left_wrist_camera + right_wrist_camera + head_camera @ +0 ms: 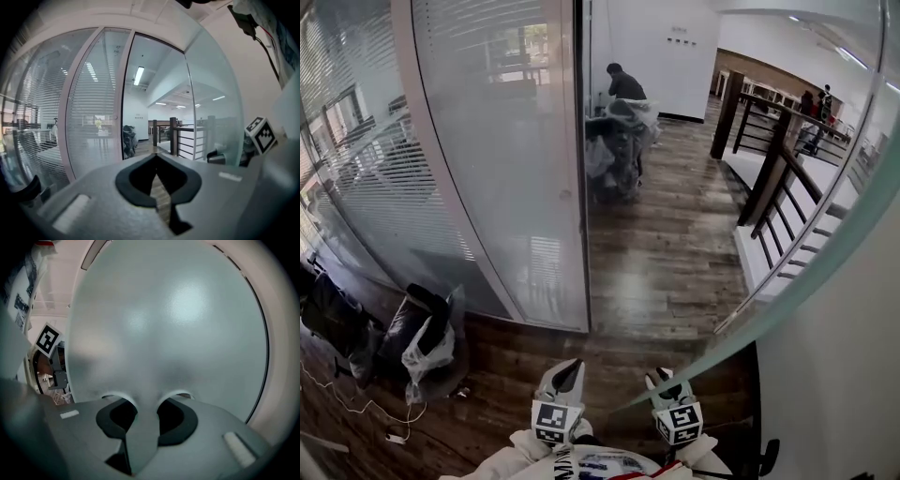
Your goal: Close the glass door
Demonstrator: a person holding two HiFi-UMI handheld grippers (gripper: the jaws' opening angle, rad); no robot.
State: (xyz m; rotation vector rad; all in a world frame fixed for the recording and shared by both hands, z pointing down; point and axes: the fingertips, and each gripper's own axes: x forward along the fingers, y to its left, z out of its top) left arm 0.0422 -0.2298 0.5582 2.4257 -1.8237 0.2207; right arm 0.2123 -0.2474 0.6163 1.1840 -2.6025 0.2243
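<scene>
at near right, the glass door [830, 370] stands swung open, its free edge clamped between the jaws of my right gripper [666, 382]. my left gripper [566, 371] sits beside it, jaws together on nothing. the closing swing looks barely begun, and next the edge must travel left across the doorway [661, 234] to the frame [581, 187].

A dark wooden floor [666, 253] runs back to a white wall [675, 56], where a person [625, 84] in a dark top bends over a wrapped pile [619, 141]. A wooden railing [773, 178] stands at the right. At lower left, dark bags [337, 319] and a white plastic bag [427, 352] lie near a thin white cable [356, 408].
</scene>
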